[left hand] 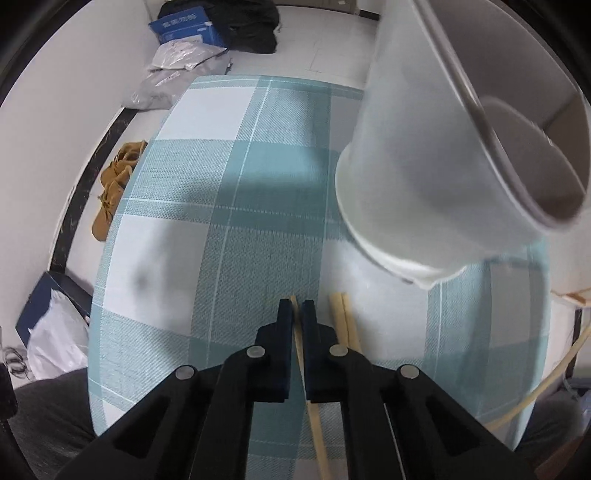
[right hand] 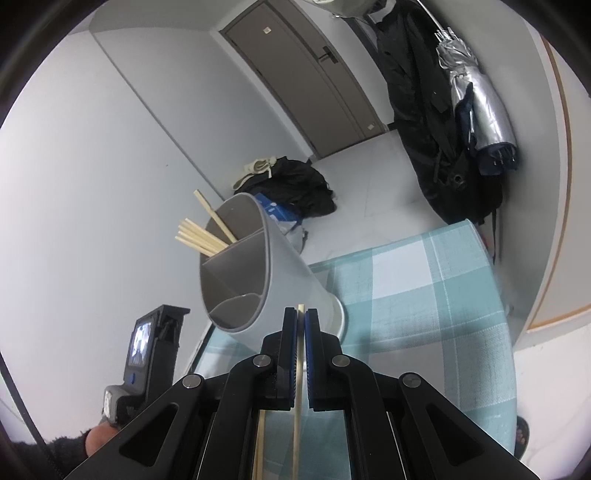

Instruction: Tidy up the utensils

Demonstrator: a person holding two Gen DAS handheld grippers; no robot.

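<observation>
A grey utensil holder (right hand: 280, 273) with inner dividers stands on the teal checked tablecloth (right hand: 424, 295); several wooden chopsticks (right hand: 201, 236) stick out of its far compartment. It fills the upper right of the left wrist view (left hand: 443, 155). My right gripper (right hand: 300, 321) is shut on a chopstick (right hand: 297, 387), just in front of the holder's base. My left gripper (left hand: 295, 314) is shut on another chopstick (left hand: 314, 424) low over the cloth. Two more chopsticks (left hand: 345, 321) lie on the cloth to its right, near the holder's foot.
The other gripper's body with a small screen (right hand: 144, 350) shows at the lower left. The table's left edge (left hand: 107, 236) drops to a floor with brown shoes (left hand: 114, 184), bags and a blue box (left hand: 184, 26). Dark coats (right hand: 424, 110) hang by a door.
</observation>
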